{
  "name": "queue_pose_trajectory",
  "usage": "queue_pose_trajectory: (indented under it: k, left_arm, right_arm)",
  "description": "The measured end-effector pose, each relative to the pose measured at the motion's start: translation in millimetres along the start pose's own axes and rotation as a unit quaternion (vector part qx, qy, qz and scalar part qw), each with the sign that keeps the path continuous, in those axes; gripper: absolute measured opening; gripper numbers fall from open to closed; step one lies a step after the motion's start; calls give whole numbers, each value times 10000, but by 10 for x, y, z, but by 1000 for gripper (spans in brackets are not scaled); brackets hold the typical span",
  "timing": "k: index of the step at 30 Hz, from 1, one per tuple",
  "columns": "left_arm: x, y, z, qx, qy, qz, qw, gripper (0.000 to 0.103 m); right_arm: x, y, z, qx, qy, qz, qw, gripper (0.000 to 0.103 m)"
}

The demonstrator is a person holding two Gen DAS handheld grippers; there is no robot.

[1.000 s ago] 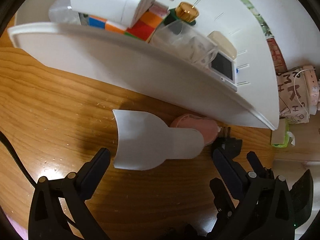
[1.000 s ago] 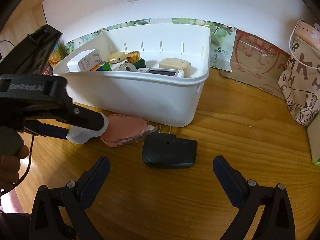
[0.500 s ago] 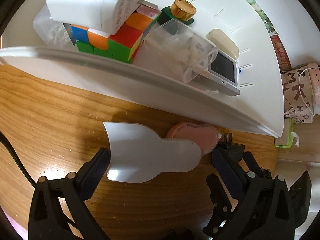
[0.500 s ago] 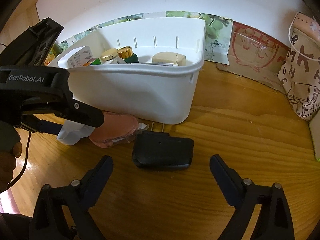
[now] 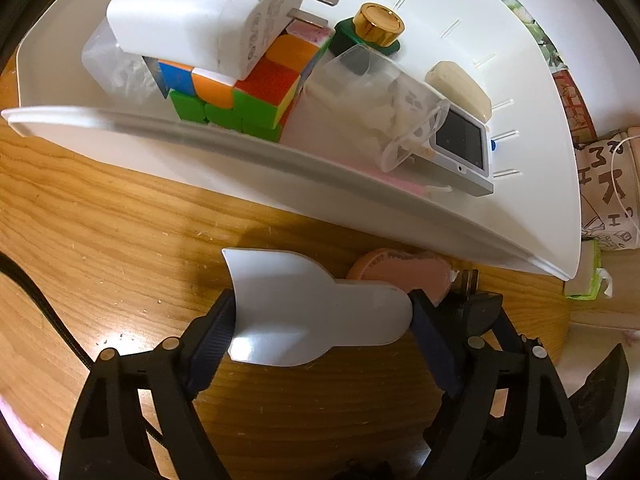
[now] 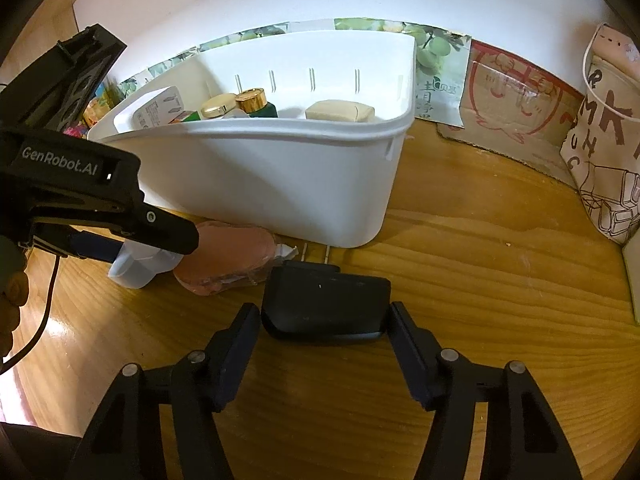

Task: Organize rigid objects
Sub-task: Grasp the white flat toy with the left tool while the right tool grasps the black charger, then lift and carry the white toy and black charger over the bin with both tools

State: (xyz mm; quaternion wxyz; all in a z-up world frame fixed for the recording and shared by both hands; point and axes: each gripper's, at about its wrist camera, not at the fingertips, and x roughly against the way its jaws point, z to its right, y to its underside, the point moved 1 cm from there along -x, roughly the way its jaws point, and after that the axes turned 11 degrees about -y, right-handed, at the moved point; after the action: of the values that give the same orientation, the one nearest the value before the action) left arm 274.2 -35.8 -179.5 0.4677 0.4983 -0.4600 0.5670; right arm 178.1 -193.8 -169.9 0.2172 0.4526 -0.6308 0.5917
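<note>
A white scoop (image 5: 316, 312) lies on the wooden table in front of the white bin (image 5: 280, 168). My left gripper (image 5: 324, 320) has its jaws pressed on the scoop's two ends. The scoop also shows in the right wrist view (image 6: 140, 266), partly hidden by the left gripper. A black power adapter (image 6: 326, 306) lies on the table, prongs toward the bin (image 6: 280, 184). My right gripper (image 6: 325, 322) has closed in around it, fingers touching or nearly touching its sides. A pink flat object (image 6: 228, 260) lies between scoop and adapter.
The bin holds a white charger (image 5: 208, 12), a colour cube (image 5: 240, 96), a gold-capped green bottle (image 5: 370, 30), a clear case (image 5: 372, 108), a small screen device (image 5: 462, 152) and a beige block (image 6: 340, 111). A printed bag (image 6: 608, 152) and cardboard (image 6: 516, 104) stand at the right.
Both grippers moved forward and closed: the left from wide open onto the white scoop, the right from wide open to the sides of the black adapter.
</note>
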Motion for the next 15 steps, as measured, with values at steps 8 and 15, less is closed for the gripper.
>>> queue_pose_trajectory:
  k: [8, 15]
  left_arm:
    - [-12, 154, 30, -19, 72, -131, 9999, 85]
    - [42, 291, 46, -49, 58, -133, 9999, 85]
  right_arm:
    - [44, 1, -5, -15, -46, -31, 10000, 63]
    - [176, -8, -70, 116, -44, 113, 9999, 62]
